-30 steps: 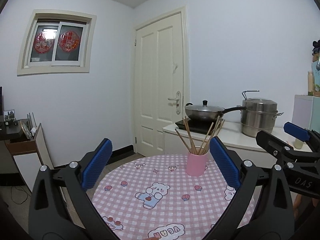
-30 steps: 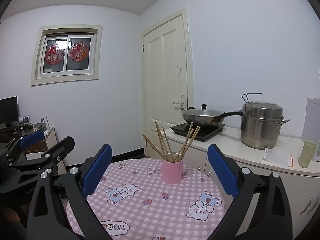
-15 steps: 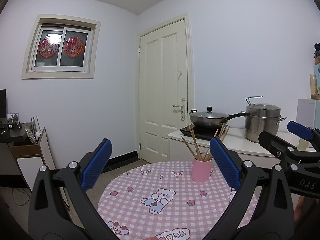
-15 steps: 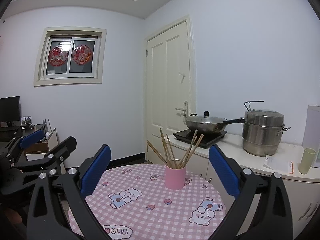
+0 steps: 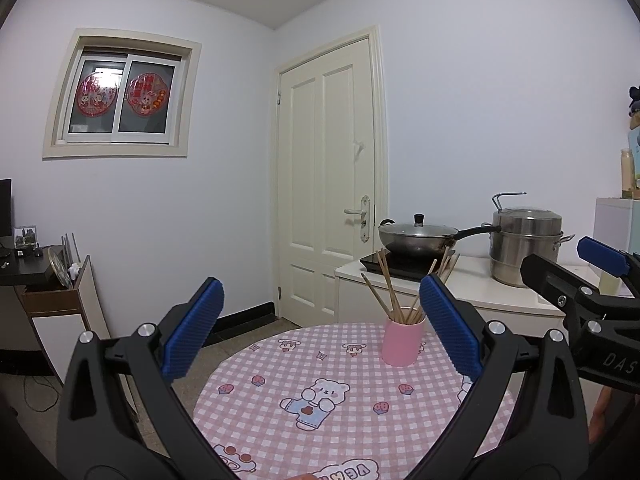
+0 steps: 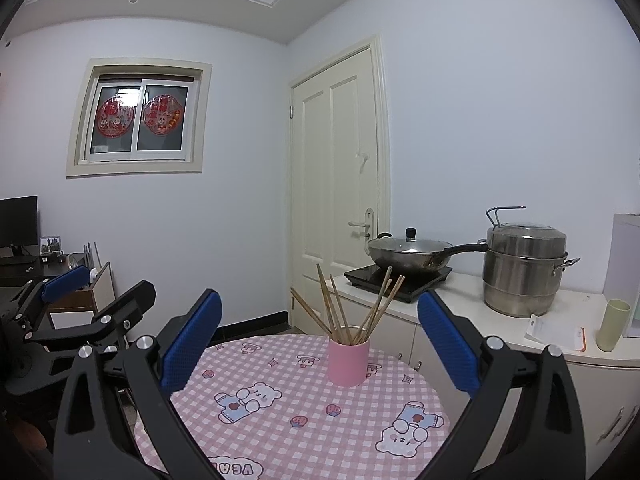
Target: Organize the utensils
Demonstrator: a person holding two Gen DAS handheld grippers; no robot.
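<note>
The left gripper (image 5: 320,328) hangs above the near side of a round table (image 5: 280,412) with its jaws spread wide and nothing between the blue pads (image 5: 194,326). The right gripper (image 6: 318,338) is held the same way, jaws wide apart and empty, over the same table. Each tool shows in the other's view: the right one at the far right edge of the left camera, the left one low at the left edge of the right camera.

A pink cup (image 6: 347,361) stands upright on the pink checked cloth, toward the far side of the table and short of its rim. Wooden chopsticks (image 6: 356,308) stand in it, fanned outward at different angles, their tips leaning past the cup's mouth. How many there are is hard to count from here.

The cloth between the grippers and the cup lies bare, giving free room on the near half. Behind the table's far rim runs a white counter (image 6: 460,296) carrying a lidded wok (image 6: 408,254) on a black hob, a steel steamer pot (image 6: 524,268) and a pale green cup (image 6: 613,325). To the left of the table the floor is open up to a low cabinet (image 5: 60,308) by the wall.
</note>
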